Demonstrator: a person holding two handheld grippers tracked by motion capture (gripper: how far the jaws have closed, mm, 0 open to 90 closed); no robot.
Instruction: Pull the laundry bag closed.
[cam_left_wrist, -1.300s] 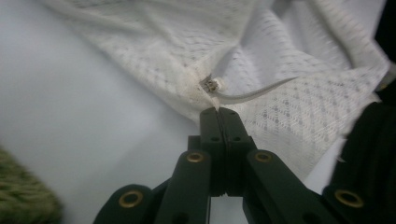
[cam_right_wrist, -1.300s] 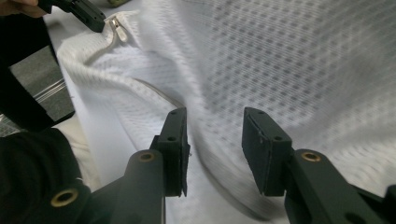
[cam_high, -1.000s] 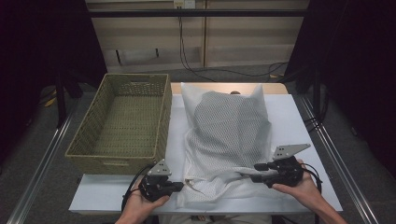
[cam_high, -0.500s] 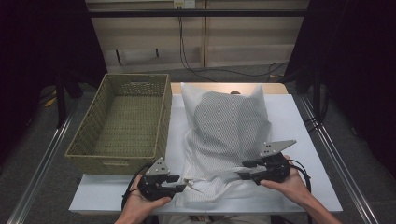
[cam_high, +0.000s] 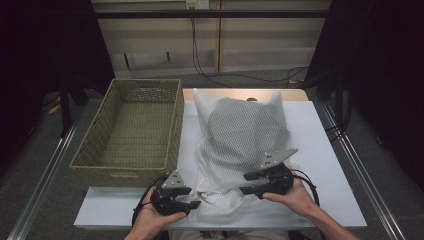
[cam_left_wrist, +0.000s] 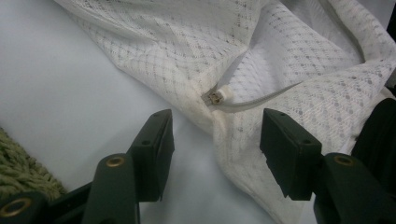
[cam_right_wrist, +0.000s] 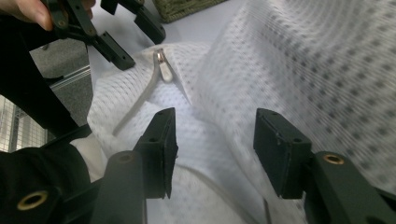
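A white mesh laundry bag (cam_high: 240, 145) lies on the tabletop (cam_high: 325, 150) just right of the wicker basket (cam_high: 132, 127). The left tongs (cam_high: 192, 204) stand apart at its near corner, close to the zipper pull (cam_left_wrist: 215, 97). The right tongs (cam_high: 246, 183) gape apart over the bag's near right part.

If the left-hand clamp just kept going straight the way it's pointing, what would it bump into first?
Most likely the white mesh bag, near its zipper pull, which lies straight ahead between the left gripper's open jaws; exact depth is hard to judge.
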